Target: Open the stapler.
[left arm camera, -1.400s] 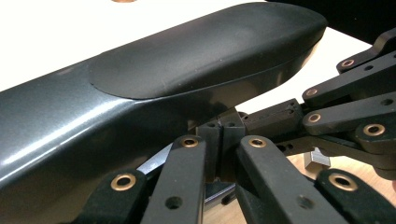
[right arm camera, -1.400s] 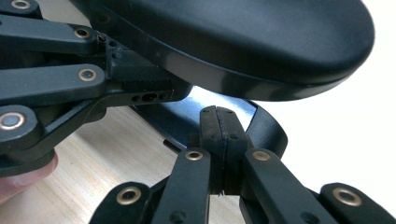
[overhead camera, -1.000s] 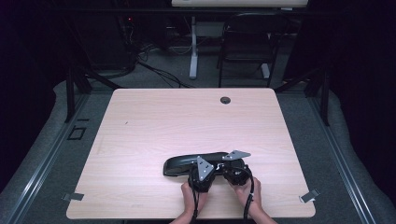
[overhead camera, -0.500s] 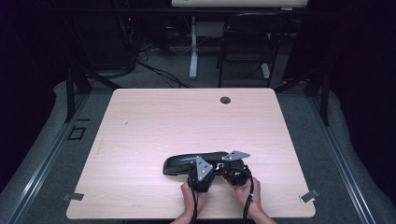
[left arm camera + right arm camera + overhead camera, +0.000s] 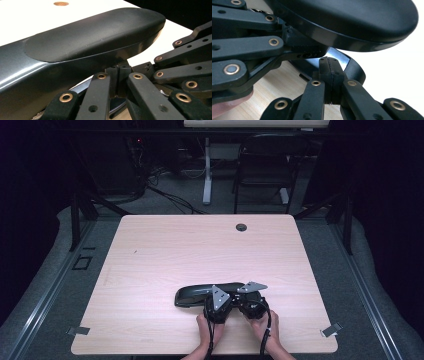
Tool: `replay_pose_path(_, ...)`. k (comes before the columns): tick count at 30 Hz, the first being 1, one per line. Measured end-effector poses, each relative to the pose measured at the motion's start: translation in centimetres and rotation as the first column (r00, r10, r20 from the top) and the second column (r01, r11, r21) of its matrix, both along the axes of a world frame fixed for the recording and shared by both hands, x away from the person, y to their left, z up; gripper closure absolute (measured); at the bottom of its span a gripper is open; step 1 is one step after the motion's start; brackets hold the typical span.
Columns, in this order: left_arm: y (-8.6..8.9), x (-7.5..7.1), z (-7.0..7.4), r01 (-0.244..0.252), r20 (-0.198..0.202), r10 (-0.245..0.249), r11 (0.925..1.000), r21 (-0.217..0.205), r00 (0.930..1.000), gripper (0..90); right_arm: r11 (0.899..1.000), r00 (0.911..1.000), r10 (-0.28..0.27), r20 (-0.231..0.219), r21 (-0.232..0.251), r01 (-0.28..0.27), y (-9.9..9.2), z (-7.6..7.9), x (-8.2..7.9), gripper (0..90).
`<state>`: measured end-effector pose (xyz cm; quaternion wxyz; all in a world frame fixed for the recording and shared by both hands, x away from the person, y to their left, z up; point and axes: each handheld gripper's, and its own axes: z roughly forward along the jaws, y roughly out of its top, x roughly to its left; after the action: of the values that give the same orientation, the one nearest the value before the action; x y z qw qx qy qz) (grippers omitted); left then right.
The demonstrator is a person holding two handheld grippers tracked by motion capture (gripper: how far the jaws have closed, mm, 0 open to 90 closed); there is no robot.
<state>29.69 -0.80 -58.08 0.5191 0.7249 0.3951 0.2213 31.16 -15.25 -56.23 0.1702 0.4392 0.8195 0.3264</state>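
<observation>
- Lying on the light wooden table (image 5: 165, 255), near its front edge and a little right of the middle, is a long, dark grey, rounded hard case (image 5: 200, 293) with a glossy body and a matt lid.
- Both hands come in from the bottom of the high view, and the two grippers sit close together at the right end of the case.
- The left gripper (image 5: 218, 303) has its jaws pressed together, pad against pad; in the left gripper view the tips (image 5: 119, 71) meet just under the overhanging lid of the case (image 5: 75, 47), at the seam area. I cannot tell if they pinch the lower edge of the case or are only touching it.
- The right gripper (image 5: 252, 306) is clenched in the same way; in the right gripper view its closed tips (image 5: 328, 65) stand against the shiny lower shell, under the black lid (image 5: 352, 20).
- The left gripper's black linkage also appears at the left of the right gripper view, touching the case.
- A small dark round grommet (image 5: 241, 227) sits in the table near its far edge, well apart from the case.
</observation>
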Motion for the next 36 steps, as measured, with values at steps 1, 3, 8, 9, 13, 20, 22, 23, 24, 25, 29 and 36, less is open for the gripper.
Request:
replay_pose_path(1,0.1,-0.2,0.7,-0.015,0.065,0.017,0.9996,-0.024,0.9978,90.0,1.0,1.0,0.001,-0.003,0.003,-0.001,0.0,0.0,0.0,90.0)
replay_pose_path(3,0.0,0.0,2.1,-0.012,0.092,0.016,0.9989,-0.045,0.9956,90.0,1.0,1.0,0.001,0.0,0.003,-0.001,0.0,0.0,0.0,90.0)
replay_pose_path(8,0.1,0.0,1.7,-0.007,0.072,0.009,0.9994,-0.033,0.9974,90.0,1.0,1.0,0.0,-0.002,-0.003,0.0,0.1,0.0,0.0,90.0)
replay_pose_path(9,0.2,0.0,1.6,-0.008,0.069,0.01,0.9994,-0.035,0.9976,90.0,1.0,1.0,0.003,0.003,-0.001,-0.003,0.1,0.0,0.0,90.0)
replay_pose_path(13,0.3,0.0,1.8,-0.002,0.075,0.004,0.9996,-0.028,0.9972,90.0,1.0,1.0,0.008,-0.001,0.011,-0.008,-0.2,0.0,0.1,90.0)
replay_pose_path(20,0.8,0.0,2.6,0.01,0.098,-0.009,0.9999,-0.007,0.9951,90.0,1.0,0.9999,0.013,-0.007,0.029,-0.013,-0.3,-0.1,0.2,90.0)
replay_pose_path(22,1.1,0.1,2.9,0.025,0.088,-0.026,0.9997,0.004,0.9958,90.0,1.0,0.9999,0.014,0.0,0.023,-0.014,-0.3,-0.1,0.2,90.0)
replay_pose_path(23,1.1,0.1,3.0,0.014,0.101,-0.013,0.9999,-0.003,0.9948,90.0,1.0,0.9999,0.015,-0.002,0.024,-0.015,-0.3,-0.1,0.2,90.0)
replay_pose_path(24,1.2,0.1,3.1,0.017,0.099,-0.017,0.9998,-0.002,0.9949,90.0,1.0,0.9999,0.016,-0.002,0.023,-0.016,-0.3,-0.1,0.2,90.0)
replay_pose_path(25,1.3,0.0,3.3,0.016,0.096,-0.016,0.9999,-0.001,0.9952,90.0,1.0,0.9999,0.016,-0.002,0.024,-0.015,-0.3,-0.1,0.2,90.0)
replay_pose_path(29,1.5,0.1,3.6,0.02,0.099,-0.021,0.9997,0.011,0.9949,90.0,0.999,0.9998,0.016,-0.006,0.028,-0.016,-0.3,-0.1,0.2,90.0)
replay_pose_path(36,1.9,0.1,4.3,0.028,0.101,-0.031,0.9989,0.037,0.9944,90.0,0.999,0.9998,0.019,-0.009,0.027,-0.019,-0.2,0.0,0.2,90.0)
